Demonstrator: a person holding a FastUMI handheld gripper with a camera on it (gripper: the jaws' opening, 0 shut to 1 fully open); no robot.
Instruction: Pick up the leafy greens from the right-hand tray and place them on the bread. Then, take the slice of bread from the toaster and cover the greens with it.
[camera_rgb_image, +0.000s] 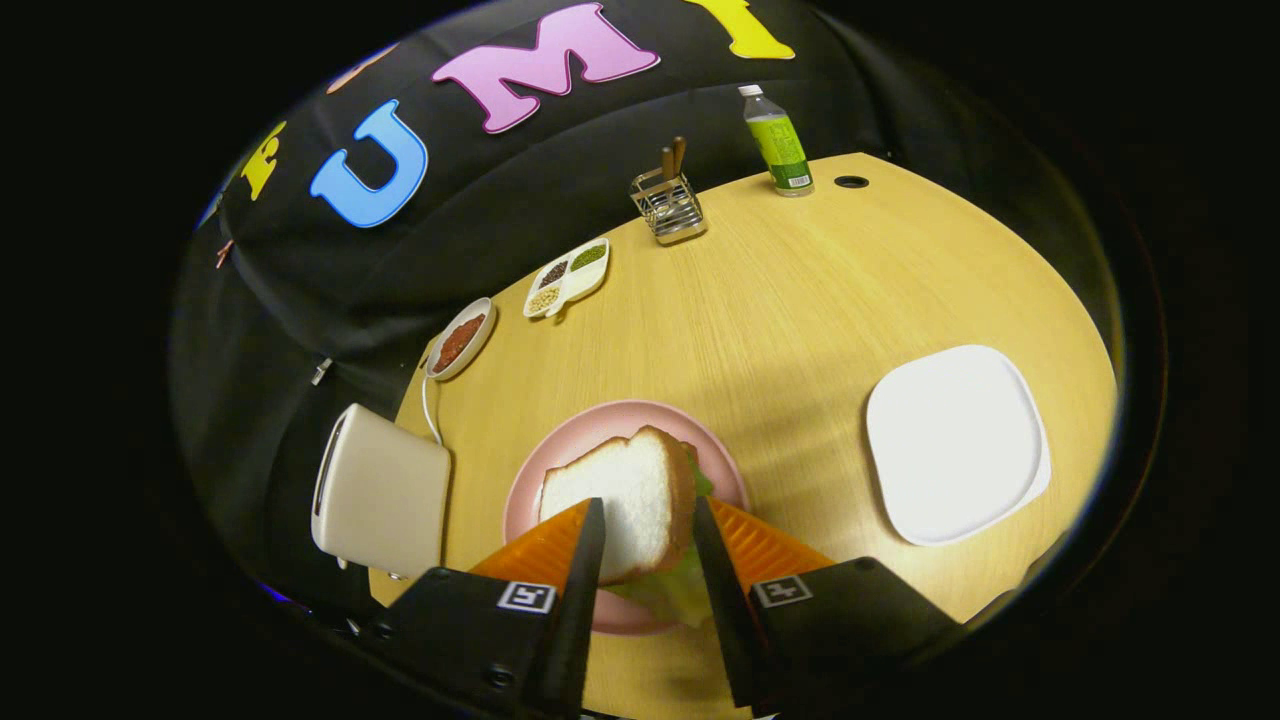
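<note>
Fingers (588, 560) of the gripper (648, 545) stand parted astride a soft white bread slice (620, 495), no clear grip. Ruffled greens (678, 590) peek beneath on the round pink plate (570, 440). Beyond-left sits a cream toaster (385, 495); beyond-right, a square white tray (955, 445).

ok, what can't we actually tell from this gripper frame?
- Lower bread: hidden under the top bread slice on the pink plate; only the leafy greens peek out.
- Grip: gripper fingers flank the slice; contact with it is unclear.
- Toaster slots: seen side-on, contents hidden.
- Divided dish and small bowl: contents too small to identify.
- Bottle label: too small.
- Near table edge: hidden behind the gripper body.
</note>
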